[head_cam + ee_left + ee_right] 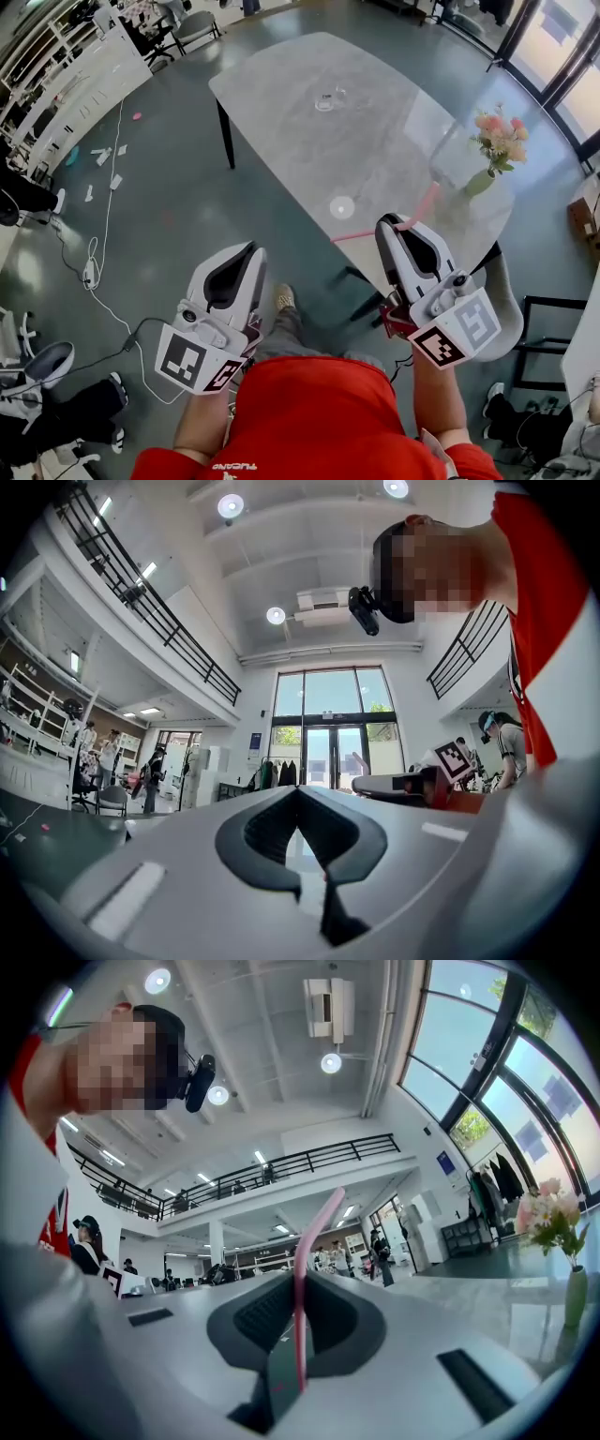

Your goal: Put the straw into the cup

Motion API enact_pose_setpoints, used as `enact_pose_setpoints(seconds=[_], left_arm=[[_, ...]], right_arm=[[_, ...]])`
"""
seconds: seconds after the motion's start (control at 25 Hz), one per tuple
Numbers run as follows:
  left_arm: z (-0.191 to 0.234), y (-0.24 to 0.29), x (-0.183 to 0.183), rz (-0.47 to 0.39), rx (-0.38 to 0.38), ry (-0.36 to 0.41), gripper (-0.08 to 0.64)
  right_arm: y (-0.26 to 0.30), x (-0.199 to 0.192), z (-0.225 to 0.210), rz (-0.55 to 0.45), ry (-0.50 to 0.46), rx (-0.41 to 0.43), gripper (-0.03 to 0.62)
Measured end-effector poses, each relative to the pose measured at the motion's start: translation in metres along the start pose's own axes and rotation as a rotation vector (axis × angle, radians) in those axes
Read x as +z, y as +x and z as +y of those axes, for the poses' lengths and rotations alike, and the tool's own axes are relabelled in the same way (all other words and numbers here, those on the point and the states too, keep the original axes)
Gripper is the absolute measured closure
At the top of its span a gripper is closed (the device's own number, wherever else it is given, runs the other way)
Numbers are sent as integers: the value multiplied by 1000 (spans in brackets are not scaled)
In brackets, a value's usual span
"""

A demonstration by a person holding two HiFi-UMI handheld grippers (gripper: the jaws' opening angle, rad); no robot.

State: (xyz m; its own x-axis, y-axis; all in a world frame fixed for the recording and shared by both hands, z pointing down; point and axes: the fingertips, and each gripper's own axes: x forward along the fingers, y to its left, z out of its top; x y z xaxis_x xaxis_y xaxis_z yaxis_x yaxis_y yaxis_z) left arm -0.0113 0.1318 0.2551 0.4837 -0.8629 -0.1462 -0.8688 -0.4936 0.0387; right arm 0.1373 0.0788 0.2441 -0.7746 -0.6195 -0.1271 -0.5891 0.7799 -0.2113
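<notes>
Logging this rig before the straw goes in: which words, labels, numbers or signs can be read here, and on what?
No text reads clearly.
Red shirt: small pale print, upside down, too blurred to read.
Blue sign by the glass doors, left gripper view: too small to read.
Blue sign on the white wall, right gripper view: too small to read.
Marker cubes: black-and-white square patterns only, no letters.

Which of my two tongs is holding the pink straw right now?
The grey right tongs: a thin pink plastic straw is clamped between their jaws and pokes out ahead. The left tongs are shut with nothing between them.
</notes>
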Motion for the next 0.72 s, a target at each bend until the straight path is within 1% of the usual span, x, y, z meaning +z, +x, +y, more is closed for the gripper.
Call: enact_pose_setpoints(seconds=[0.16, 0.32, 0.56, 0.72], left_arm=[[45, 17, -1, 3, -19, 3, 554], [87, 34, -5, 8, -48, -19, 554], [134, 61, -10, -7, -93, -39, 554], [167, 70, -13, -12, -117, -46, 555]], right_arm=[[43, -4, -8, 12, -4, -22, 568], [80, -8, -17, 29, -7, -62, 568], [132, -10, -31, 47, -28, -106, 568], [165, -12, -35, 53, -41, -131, 568]])
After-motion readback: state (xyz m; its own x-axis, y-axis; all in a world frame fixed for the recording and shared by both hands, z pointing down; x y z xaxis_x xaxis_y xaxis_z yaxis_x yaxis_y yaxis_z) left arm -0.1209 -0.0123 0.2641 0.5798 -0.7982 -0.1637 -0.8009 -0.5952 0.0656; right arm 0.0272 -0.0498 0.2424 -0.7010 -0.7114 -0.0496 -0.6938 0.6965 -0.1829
